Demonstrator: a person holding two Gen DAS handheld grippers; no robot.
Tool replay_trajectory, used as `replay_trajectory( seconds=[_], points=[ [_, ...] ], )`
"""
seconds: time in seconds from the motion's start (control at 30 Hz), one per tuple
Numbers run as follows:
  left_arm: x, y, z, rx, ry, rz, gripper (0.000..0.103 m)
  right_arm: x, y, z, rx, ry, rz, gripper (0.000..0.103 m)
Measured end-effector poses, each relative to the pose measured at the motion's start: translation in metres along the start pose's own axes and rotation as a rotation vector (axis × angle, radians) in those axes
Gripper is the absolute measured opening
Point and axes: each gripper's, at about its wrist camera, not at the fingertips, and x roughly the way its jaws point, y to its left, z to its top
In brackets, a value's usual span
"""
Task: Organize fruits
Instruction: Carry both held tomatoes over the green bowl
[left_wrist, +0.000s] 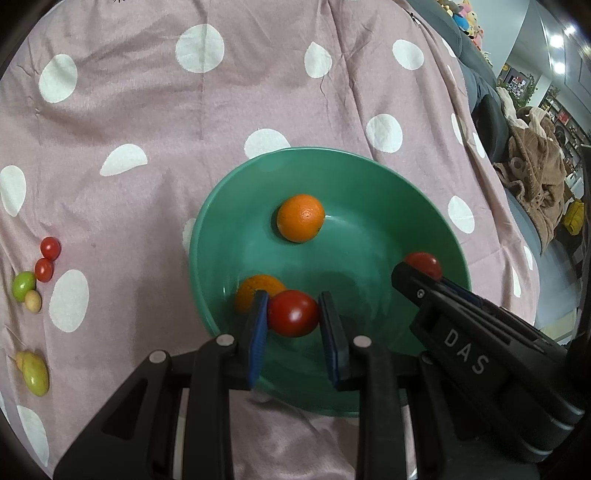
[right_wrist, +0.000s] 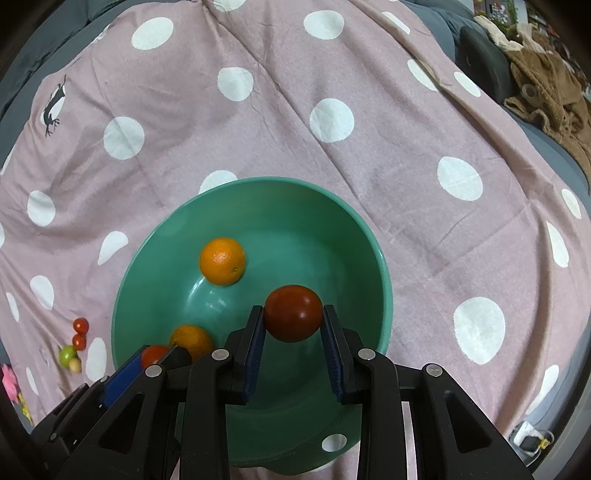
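Note:
A green bowl (left_wrist: 436, 229) sits on a pink polka-dot cloth and also shows in the right wrist view (right_wrist: 354, 229). Two oranges lie in it, one far (left_wrist: 301, 218) (right_wrist: 222, 261), one near (left_wrist: 255, 291) (right_wrist: 190, 341). My left gripper (left_wrist: 293, 314) is shut on a red tomato (left_wrist: 293, 313) above the bowl's near side. My right gripper (right_wrist: 293, 314) is shut on a darker red tomato (right_wrist: 293, 313) over the bowl; it also shows in the left wrist view (left_wrist: 424, 264).
Left of the bowl on the cloth lie two small red tomatoes (left_wrist: 47, 258), a green fruit (left_wrist: 24, 285), a beige one (left_wrist: 33, 301) and yellow-green fruit (left_wrist: 35, 373). A brown blanket (left_wrist: 535, 184) and a grey sofa are at the right.

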Motion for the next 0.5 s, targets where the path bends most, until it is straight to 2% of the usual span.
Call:
replay_trajectory(
  seconds=[0.5],
  points=[
    [0.0004,0.0001,0.0000,0.002,-0.004,-0.002,0.027,0.0000,0.0007,0.0000,0.000,-0.001,-0.003,0.031]
  ],
)
